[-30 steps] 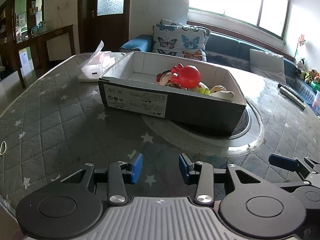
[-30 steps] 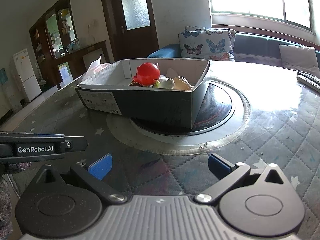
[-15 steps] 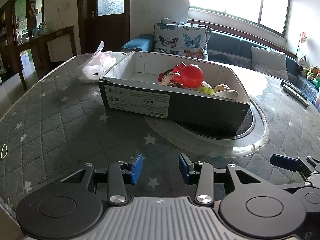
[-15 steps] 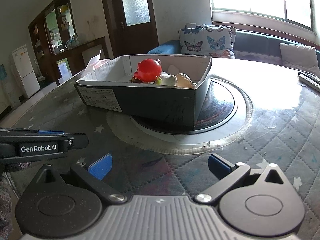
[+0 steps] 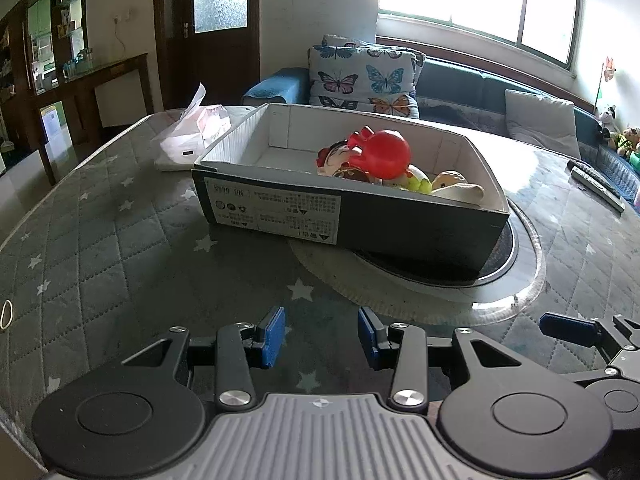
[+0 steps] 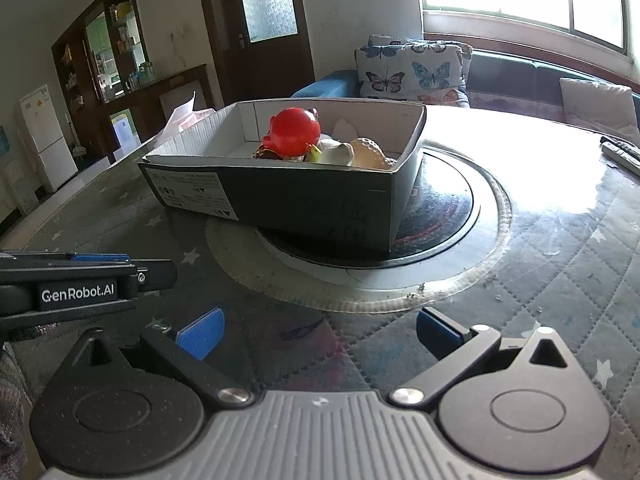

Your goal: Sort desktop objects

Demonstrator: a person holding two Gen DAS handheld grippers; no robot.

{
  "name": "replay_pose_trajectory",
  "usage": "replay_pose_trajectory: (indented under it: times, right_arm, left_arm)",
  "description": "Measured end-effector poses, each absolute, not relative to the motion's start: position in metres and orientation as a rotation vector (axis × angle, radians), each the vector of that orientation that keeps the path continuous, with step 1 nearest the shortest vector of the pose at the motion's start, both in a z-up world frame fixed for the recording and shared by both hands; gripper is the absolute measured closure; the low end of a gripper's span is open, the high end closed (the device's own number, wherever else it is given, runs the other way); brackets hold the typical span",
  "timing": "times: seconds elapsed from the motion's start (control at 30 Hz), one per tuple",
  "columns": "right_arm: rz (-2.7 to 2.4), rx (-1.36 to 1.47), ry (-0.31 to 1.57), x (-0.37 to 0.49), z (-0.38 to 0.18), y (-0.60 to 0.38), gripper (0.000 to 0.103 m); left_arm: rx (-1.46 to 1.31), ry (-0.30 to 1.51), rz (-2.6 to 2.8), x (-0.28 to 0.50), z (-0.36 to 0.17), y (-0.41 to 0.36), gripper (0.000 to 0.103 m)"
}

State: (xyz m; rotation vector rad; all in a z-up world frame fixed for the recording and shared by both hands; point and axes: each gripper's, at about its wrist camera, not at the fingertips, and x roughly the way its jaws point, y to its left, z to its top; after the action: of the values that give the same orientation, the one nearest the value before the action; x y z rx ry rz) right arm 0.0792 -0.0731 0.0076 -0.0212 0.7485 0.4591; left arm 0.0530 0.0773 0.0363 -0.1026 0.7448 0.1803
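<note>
A dark cardboard box (image 5: 400, 232) (image 6: 312, 204) with a white inside stands on the table's round glass turntable (image 5: 520, 280). It holds a red round toy (image 5: 384, 154) (image 6: 295, 131) on top of several small toys, among them a beige one (image 6: 366, 154). My left gripper (image 5: 322, 336) hovers low over the quilted cloth in front of the box, open with a narrow gap and nothing in it. My right gripper (image 6: 318, 330) is to its right, wide open and empty. Its blue fingertip (image 5: 568, 326) shows in the left wrist view.
A tissue pack in white plastic (image 5: 196, 136) lies behind the box at the left. Remote controls (image 5: 596, 184) lie at the far right edge. A rubber band (image 5: 6, 316) rests near the left edge. A sofa with butterfly cushions (image 5: 364, 80) stands beyond the table.
Both grippers have pulled back slightly and risen, so the box sits a little farther off and more of its inside shows. Jaw openings are unchanged.
</note>
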Motion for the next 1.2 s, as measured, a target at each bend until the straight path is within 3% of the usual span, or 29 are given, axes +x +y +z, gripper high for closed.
replay_pose_trajectory:
  times: [1.2]
  right_arm:
    - [0.453, -0.015, 0.779, 0.116, 0.010, -0.057, 0.000]
  left_arm:
    - [-0.039, 0.754, 0.169, 0.095, 0.044, 0.077, 0.060]
